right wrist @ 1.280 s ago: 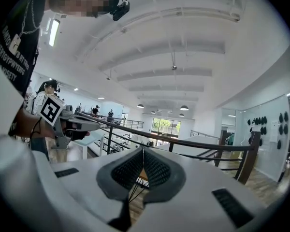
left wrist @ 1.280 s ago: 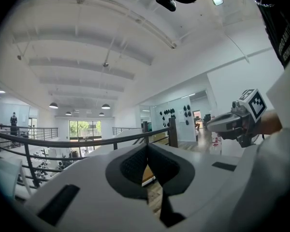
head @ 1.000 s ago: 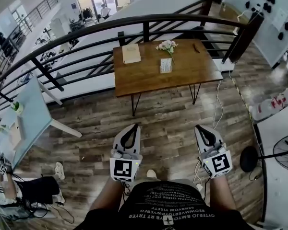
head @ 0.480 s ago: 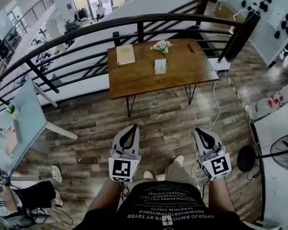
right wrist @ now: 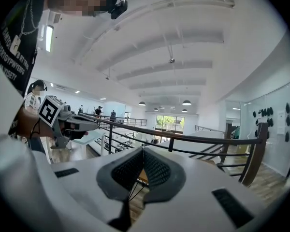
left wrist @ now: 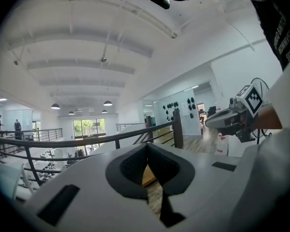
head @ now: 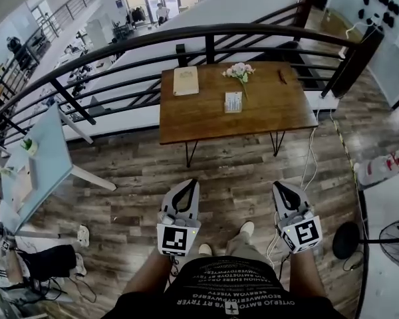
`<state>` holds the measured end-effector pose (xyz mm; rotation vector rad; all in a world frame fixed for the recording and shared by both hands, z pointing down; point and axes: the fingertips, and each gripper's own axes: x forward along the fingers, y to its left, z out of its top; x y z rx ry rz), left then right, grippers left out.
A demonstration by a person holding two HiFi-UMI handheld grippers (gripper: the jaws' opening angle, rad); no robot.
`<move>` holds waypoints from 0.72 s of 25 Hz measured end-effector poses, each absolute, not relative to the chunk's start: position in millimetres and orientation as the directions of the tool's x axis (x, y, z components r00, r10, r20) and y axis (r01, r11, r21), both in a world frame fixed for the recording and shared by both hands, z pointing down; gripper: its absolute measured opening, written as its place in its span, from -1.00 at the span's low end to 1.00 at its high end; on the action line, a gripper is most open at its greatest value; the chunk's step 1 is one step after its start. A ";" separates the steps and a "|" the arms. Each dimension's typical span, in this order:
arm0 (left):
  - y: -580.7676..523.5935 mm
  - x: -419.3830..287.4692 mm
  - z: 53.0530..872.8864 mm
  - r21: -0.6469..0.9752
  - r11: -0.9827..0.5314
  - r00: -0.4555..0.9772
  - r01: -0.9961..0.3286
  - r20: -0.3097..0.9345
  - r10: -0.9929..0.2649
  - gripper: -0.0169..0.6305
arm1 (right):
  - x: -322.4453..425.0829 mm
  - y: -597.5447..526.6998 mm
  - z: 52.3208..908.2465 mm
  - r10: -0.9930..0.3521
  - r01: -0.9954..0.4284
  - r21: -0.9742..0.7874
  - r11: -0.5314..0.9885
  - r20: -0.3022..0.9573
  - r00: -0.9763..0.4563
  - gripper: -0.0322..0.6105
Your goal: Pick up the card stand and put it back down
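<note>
The card stand (head: 233,102) is a small white upright card on the brown wooden table (head: 199,121), right of its middle. It is far ahead of both grippers, across a stretch of wood floor. My left gripper (head: 191,183) and right gripper (head: 278,185) are held side by side at waist height, pointing towards the table. Both are shut with nothing between the jaws. In the left gripper view the left gripper's (left wrist: 146,147) tips meet, and the right gripper (left wrist: 232,120) shows at the right. In the right gripper view the right gripper's (right wrist: 143,150) tips also meet.
On the table are also a tan notebook (head: 185,80), a small bunch of flowers (head: 239,71) and a dark pen-like thing (head: 282,77). A black railing (head: 120,42) runs behind it. A pale blue table (head: 43,161) stands left, a fan (head: 394,236) and cables (head: 310,165) right.
The person has stepped forward, one foot now showing ahead. Both grippers came along with the body, still shut, and the table looks slightly nearer.
</note>
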<state>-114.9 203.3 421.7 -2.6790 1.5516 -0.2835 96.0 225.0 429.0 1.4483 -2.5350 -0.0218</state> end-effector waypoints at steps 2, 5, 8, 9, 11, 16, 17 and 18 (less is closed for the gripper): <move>192.6 -109.4 422.9 -0.127 -0.480 0.463 -0.868 0.141 -0.875 -0.88 | 101.1 210.3 433.0 -0.840 -0.837 0.116 0.535 0.183 -0.511 -0.85; 180.0 -101.0 421.3 -0.155 -0.454 0.433 -0.877 0.152 -0.888 -0.88 | 107.0 193.0 435.5 -0.822 -0.821 0.106 0.561 0.181 -0.539 -0.85; 169.8 -90.4 418.1 -0.131 -0.451 0.434 -0.883 0.145 -0.889 -0.88 | 112.4 177.3 434.0 -0.808 -0.805 0.107 0.584 0.177 -0.562 -0.85; 166.2 -86.3 417.2 -0.125 -0.454 0.437 -0.882 0.142 -0.888 -0.88 | 114.2 172.3 433.0 -0.803 -0.799 0.108 0.591 0.174 -0.571 -0.85; 159.9 -78.0 416.3 -0.120 -0.455 0.440 -0.882 0.136 -0.888 -0.88 | 118.8 163.5 431.2 -0.794 -0.789 0.111 0.605 0.165 -0.585 -0.85; 144.8 -62.4 413.0 -0.103 -0.428 0.414 -0.898 0.132 -0.901 -0.88 | 133.2 144.7 431.0 -0.774 -0.769 0.110 0.630 0.172 -0.610 -0.85; 142.5 -59.4 411.4 -0.099 -0.422 0.409 -0.901 0.127 -0.904 -0.88 | 135.5 141.6 430.9 -0.769 -0.765 0.108 0.635 0.173 -0.615 -0.85; 140.4 -56.9 409.8 -0.101 -0.412 0.400 -0.905 0.123 -0.908 -0.88 | 137.0 138.9 430.2 -0.765 -0.760 0.107 0.641 0.171 -0.621 -0.85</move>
